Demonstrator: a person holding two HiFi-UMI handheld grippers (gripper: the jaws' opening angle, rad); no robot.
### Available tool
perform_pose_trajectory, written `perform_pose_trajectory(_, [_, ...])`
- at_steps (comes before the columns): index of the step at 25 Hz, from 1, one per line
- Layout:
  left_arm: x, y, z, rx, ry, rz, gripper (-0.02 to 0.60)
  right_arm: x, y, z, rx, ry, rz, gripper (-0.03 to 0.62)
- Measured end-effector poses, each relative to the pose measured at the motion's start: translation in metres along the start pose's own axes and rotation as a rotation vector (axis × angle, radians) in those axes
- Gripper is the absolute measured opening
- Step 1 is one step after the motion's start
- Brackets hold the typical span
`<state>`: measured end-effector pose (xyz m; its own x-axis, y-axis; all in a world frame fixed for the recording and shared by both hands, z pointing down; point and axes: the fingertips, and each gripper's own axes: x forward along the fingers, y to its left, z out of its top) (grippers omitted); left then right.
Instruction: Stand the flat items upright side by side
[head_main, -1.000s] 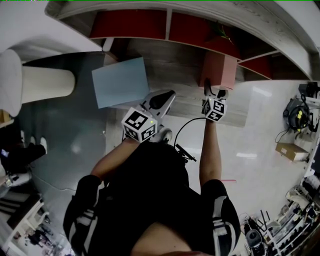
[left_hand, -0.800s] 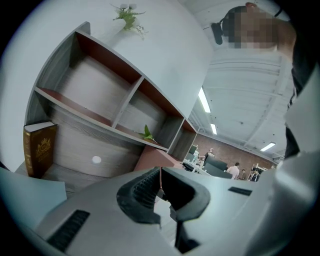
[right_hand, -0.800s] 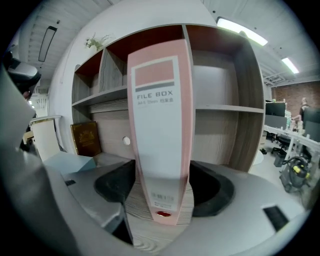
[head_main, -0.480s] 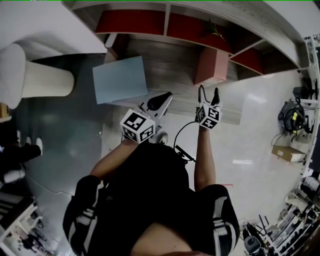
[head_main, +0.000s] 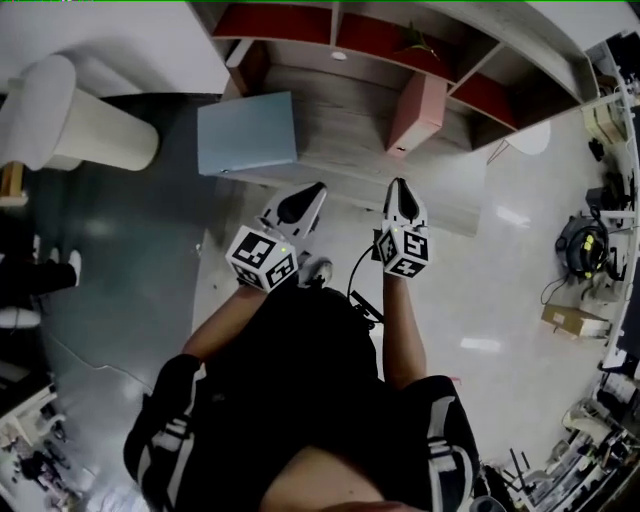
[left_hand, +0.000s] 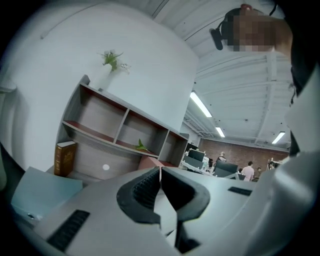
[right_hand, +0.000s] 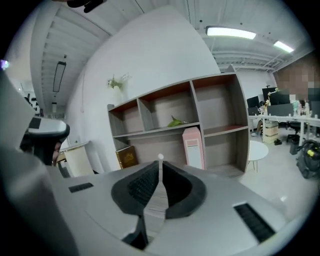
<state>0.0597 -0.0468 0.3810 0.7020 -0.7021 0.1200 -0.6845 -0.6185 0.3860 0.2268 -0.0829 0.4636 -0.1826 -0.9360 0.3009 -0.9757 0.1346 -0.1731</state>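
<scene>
A pink book (head_main: 415, 112) stands upright on the low wooden shelf (head_main: 350, 140); it also shows in the right gripper view, pink book (right_hand: 193, 147). A light blue flat item (head_main: 247, 132) rests broad-face-up at the shelf's left end, and a brown book (right_hand: 127, 156) stands behind it. My right gripper (head_main: 400, 186) is well back from the pink book; its jaws have just been closing and hold nothing. My left gripper (head_main: 306, 192) is shut and empty too, near the blue item (left_hand: 42, 192) but apart from it.
A white cylindrical bin (head_main: 85, 125) stands on the dark floor at the left. A small round white table (head_main: 525, 138) sits right of the shelf. A green plant (head_main: 420, 42) lies in an upper compartment. Equipment and boxes (head_main: 575, 315) line the right side.
Both grippers have drawn back from the shelf toward the person. The right gripper, open at the pink book before, has left it standing and shut.
</scene>
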Motion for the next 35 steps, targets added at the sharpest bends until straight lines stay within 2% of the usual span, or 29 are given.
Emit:
perform_pose_trajectory(5, [-0.057, 0.01, -0.002, 0.027, -0.045, 0.144, 0.031, -0.032, 0.043, 0.011, -0.013, -0.028, 0.088, 0.025])
perform_pose_trajectory(11, [-0.102, 0.025, 0.008, 0.058, -0.075, 0.244, 0.031, -0.058, 0.099, 0.024, -0.036, -0.062, 0.191, 0.025])
perform_pose_trajectory(22, [-0.158, 0.06, 0.026, 0.052, -0.153, 0.274, 0.029, -0.084, 0.179, 0.0, -0.024, -0.015, 0.262, 0.025])
perform_pose_trajectory(30, [-0.183, 0.076, 0.027, 0.038, -0.157, 0.276, 0.029, -0.084, 0.212, -0.002, -0.046, -0.016, 0.291, 0.025])
perform_pose_trajectory(33, [-0.191, 0.079, 0.029, 0.026, -0.173, 0.275, 0.031, -0.085, 0.221, -0.001, -0.025, -0.029, 0.326, 0.025])
perform_pose_trajectory(34, [-0.194, 0.081, 0.031, 0.022, -0.19, 0.277, 0.031, -0.084, 0.225, -0.001, -0.016, -0.032, 0.341, 0.029])
perform_pose_trajectory(35, [-0.197, 0.083, 0.032, 0.013, -0.203, 0.283, 0.043, -0.084, 0.23, -0.001, -0.008, -0.032, 0.353, 0.074])
